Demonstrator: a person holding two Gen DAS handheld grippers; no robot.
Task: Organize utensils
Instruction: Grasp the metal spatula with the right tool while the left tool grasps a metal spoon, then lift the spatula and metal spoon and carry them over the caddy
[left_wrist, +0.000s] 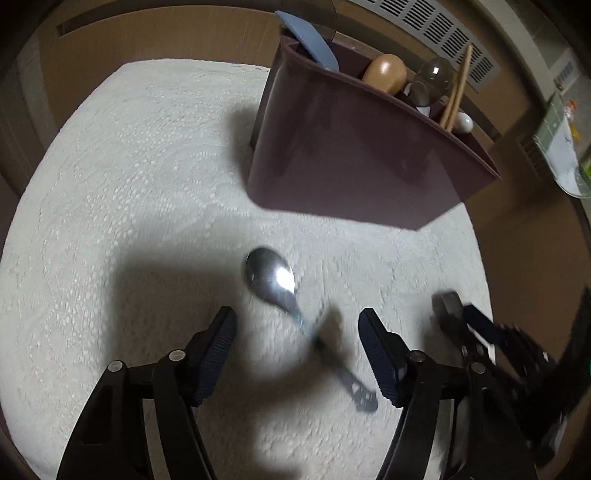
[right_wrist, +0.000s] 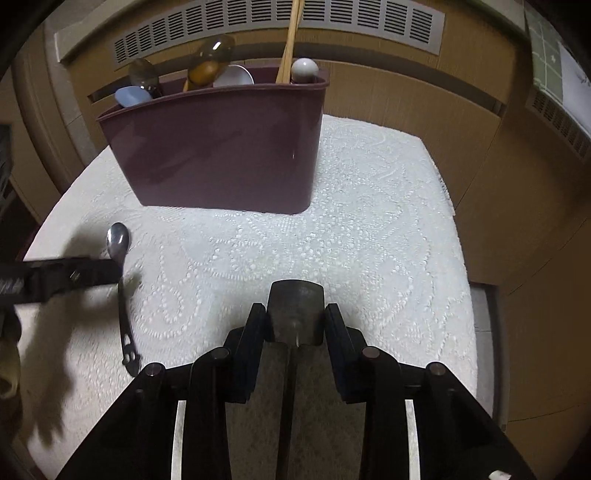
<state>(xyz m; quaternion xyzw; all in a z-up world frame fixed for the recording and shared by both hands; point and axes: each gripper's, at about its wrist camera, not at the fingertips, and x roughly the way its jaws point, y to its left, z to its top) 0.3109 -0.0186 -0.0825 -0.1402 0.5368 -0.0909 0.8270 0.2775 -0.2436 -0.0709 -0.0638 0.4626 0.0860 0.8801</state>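
Observation:
A steel spoon (left_wrist: 269, 277) lies on the white embossed cloth (left_wrist: 129, 184), bowl toward the holder, its handle running back between my left gripper's (left_wrist: 297, 326) fingers. The jaws stand apart on either side of the handle, and the pads do not press on it. My right gripper (right_wrist: 295, 317) is shut on a flat metal utensil (right_wrist: 295, 299) whose handle runs back under the camera. In the left wrist view the right gripper (left_wrist: 456, 310) appears blurred at the right. A maroon holder (right_wrist: 221, 155) stands at the back of the cloth.
The holder (left_wrist: 351, 155) contains several utensils: a blue spatula (left_wrist: 310, 40), a wooden spoon (left_wrist: 386, 72), chopsticks (right_wrist: 290, 40). A vent grille (right_wrist: 258, 22) and wooden panels lie behind it. The cloth (right_wrist: 369, 240) ends at table edges left and right.

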